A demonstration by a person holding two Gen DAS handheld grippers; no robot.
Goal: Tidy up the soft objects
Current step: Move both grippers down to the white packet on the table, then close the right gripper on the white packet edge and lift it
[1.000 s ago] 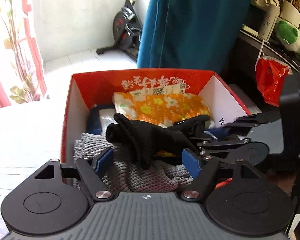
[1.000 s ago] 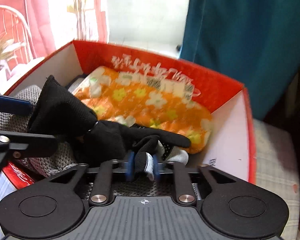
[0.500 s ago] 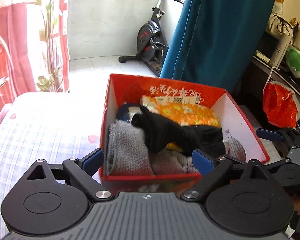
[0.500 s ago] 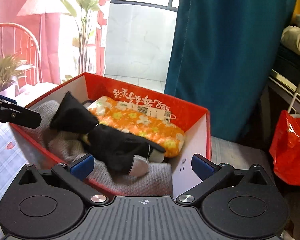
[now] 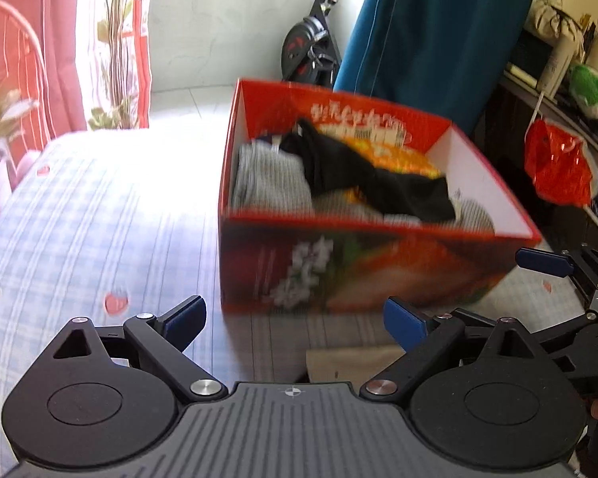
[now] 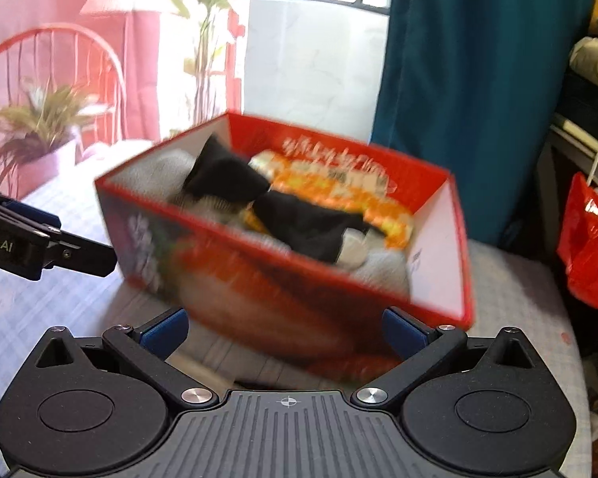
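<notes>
While both claws are hovering short of the red box point(image 5: 362, 275), neither is carrying anything. Left claw point(image 5: 295, 320) is sitting with its blue pads spread wide, nothing between them; right claw point(image 6: 285, 328) is likewise spread and empty. Soft objects are lying inside the box: a black glove point(image 5: 370, 183) is draping across a grey knit piece point(image 5: 271, 183) and an orange floral bundle point(image 6: 339, 195), presumably laid on top because it is the lightest item. The box is resting on the checked cloth of the table point(image 5: 99, 219). Both views are blurring, so finer fabric detail is not resolving. Judgement: the packing step is looking finished, with the claws opened clear of the load.
</notes>
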